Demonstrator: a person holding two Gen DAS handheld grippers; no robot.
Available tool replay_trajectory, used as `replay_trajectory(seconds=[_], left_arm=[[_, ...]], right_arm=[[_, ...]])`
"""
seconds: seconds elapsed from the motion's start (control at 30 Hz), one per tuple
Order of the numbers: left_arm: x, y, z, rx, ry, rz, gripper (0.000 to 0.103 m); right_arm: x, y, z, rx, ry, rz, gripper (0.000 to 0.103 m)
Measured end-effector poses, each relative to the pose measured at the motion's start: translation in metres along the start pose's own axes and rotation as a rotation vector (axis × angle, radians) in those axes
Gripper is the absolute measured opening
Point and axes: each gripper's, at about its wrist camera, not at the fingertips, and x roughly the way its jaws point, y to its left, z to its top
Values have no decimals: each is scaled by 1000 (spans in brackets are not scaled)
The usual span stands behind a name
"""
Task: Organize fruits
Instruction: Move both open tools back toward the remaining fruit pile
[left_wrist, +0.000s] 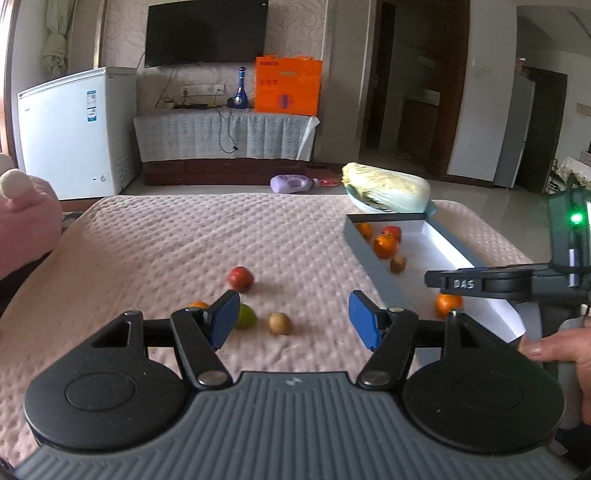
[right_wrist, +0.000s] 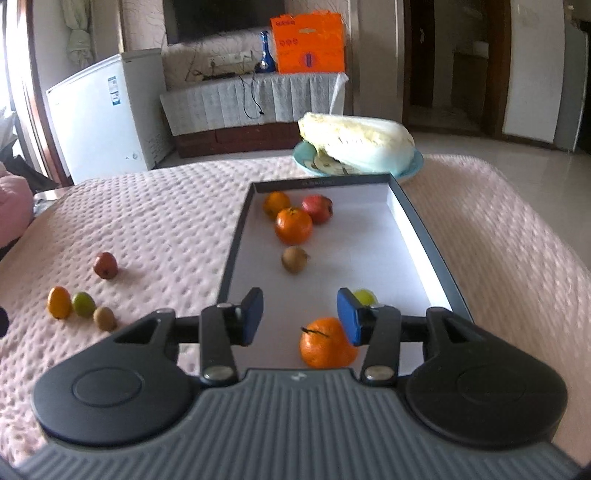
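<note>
A grey tray (right_wrist: 236, 251) with a white floor lies on the pink quilt. At its far end sit two oranges (right_wrist: 293, 226), a red fruit (right_wrist: 317, 208) and a brown one (right_wrist: 294, 259). My right gripper (right_wrist: 301, 317) hangs open over the tray's near end. An orange (right_wrist: 327, 343) rests on the floor beside its right finger, with a green fruit (right_wrist: 364, 296) just behind. My left gripper (left_wrist: 294, 317) is open above the quilt. Loose fruits lie before it: a red one (left_wrist: 241, 277), an orange (left_wrist: 198, 305), a green one (left_wrist: 245, 316) and a brown one (left_wrist: 279, 324).
A cabbage (right_wrist: 356, 142) on a blue plate (right_wrist: 415, 166) stands just beyond the tray. Pink bedding (left_wrist: 26, 221) is heaped at the quilt's left edge. A hand (left_wrist: 554, 343) holds the right gripper at the far right. A white freezer (left_wrist: 74, 129) stands behind.
</note>
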Motion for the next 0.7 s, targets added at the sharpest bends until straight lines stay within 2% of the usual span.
replay_trajectory(seconds=[0.37, 0.7], left_arm=[[-7, 29, 4, -51, -26, 37, 70], [-7, 56, 2, -82, -20, 86, 70]], right_arm=[[-27, 21, 13, -8, -162, 15, 47], [-26, 61, 12, -69, -174, 134, 47]])
